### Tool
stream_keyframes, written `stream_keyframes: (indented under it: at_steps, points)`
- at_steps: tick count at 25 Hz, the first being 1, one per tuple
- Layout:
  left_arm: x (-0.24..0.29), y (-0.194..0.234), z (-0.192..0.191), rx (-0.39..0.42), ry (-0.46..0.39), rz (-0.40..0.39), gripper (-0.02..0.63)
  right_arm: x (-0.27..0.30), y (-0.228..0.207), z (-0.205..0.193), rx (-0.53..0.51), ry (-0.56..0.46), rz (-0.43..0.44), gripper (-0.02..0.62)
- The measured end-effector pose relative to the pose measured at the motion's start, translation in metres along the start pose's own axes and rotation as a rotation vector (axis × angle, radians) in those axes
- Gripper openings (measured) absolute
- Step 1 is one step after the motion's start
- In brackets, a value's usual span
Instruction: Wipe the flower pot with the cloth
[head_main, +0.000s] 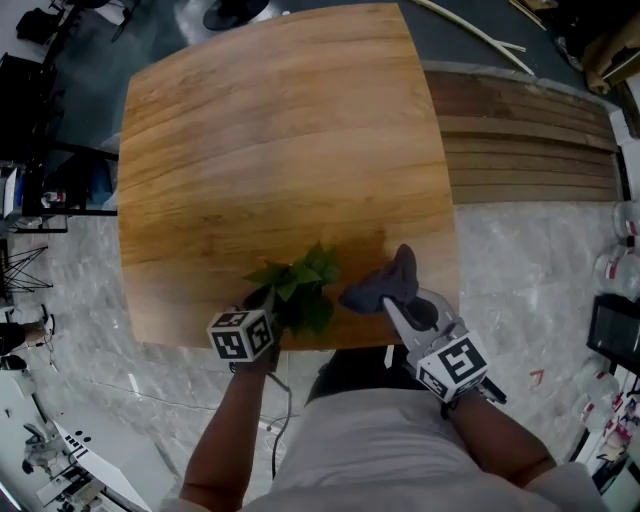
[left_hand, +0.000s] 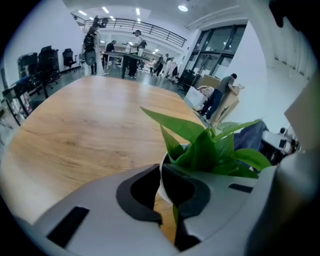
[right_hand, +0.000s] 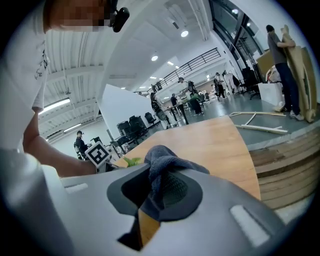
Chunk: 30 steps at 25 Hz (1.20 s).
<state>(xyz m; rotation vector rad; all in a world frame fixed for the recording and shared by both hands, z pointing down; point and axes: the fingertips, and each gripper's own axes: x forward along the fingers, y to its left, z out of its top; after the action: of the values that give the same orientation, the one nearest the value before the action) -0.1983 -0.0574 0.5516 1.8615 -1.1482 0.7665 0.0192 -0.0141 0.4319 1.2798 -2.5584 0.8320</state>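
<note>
One worktop (head_main: 280, 130), one flower pot (left_hand: 160, 192), one cloth (head_main: 385, 285) and two claws make up the scene.

The flower pot is white and holds a single green leafy plant (head_main: 300, 285). It stands on the worktop close to the near edge, a little left of that edge's middle. From above, the leaves hide most of the pot.

The left claw (left_hand: 161, 172) is clenched on the pot's near rim, with the thin white wall between its dark pads. One pad sits inside the pot and the other outside.

The right claw (right_hand: 157, 187) is clenched on the dark grey cloth. The cloth bunches up out of the jaws and hangs over the worktop just right of the plant. Whether it touches the leaves cannot be told.

Both claws reach in over the near edge, with the person's body directly behind it.

The rest of the wood is bare, giving wide room on the far side and to the left and right of the pot. Beyond the right edge lies pale marble floor (head_main: 530, 260), and farther off a low platform of dark planks (head_main: 520, 130). Marble floor also borders the left edge.
</note>
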Motion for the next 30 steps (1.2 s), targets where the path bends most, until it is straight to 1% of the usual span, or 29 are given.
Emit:
stream_keyframes:
  at_steps: [3, 7, 9, 11, 13, 16, 18, 20, 21, 23, 27, 30]
  points:
    - [-0.002, 0.008, -0.004, -0.095, -0.018, -0.025, 0.021, 0.023, 0.007, -0.020, -0.037, 0.054, 0.048, 0.031]
    - [0.004, 0.013, -0.025, -0.232, -0.013, -0.081, 0.015, 0.058, 0.014, -0.061, -0.097, 0.123, 0.127, 0.031]
    - [0.005, 0.014, -0.034, -0.276, -0.017, -0.100, 0.015, 0.076, 0.019, -0.085, -0.098, 0.162, 0.162, 0.031]
    - [0.007, 0.016, -0.040, -0.310, -0.017, -0.115, 0.015, 0.095, 0.033, -0.099, -0.099, 0.184, 0.205, 0.031]
    - [0.009, 0.021, -0.047, -0.339, -0.014, -0.122, 0.017, 0.111, 0.052, -0.101, -0.107, 0.183, 0.249, 0.031]
    - [0.012, 0.031, -0.057, -0.399, -0.012, -0.124, 0.017, 0.120, 0.081, -0.091, -0.134, 0.155, 0.316, 0.031]
    - [0.014, 0.033, -0.061, -0.438, -0.010, -0.136, 0.018, 0.118, 0.106, -0.082, -0.175, 0.131, 0.402, 0.031]
    - [0.015, 0.033, -0.062, -0.448, -0.009, -0.142, 0.020, 0.113, 0.132, -0.080, -0.227, 0.122, 0.497, 0.032]
    - [0.016, 0.032, -0.063, -0.452, -0.005, -0.146, 0.020, 0.112, 0.140, -0.083, -0.243, 0.125, 0.528, 0.031]
    - [0.017, 0.032, -0.064, -0.453, 0.000, -0.148, 0.021, 0.113, 0.135, -0.098, -0.234, 0.147, 0.537, 0.031]
    - [0.021, 0.040, -0.069, -0.460, -0.007, -0.138, 0.025, 0.111, 0.090, -0.146, -0.189, 0.273, 0.467, 0.031]
    - [0.021, 0.045, -0.066, -0.447, -0.017, -0.129, 0.025, 0.113, 0.073, -0.174, -0.192, 0.344, 0.427, 0.031]
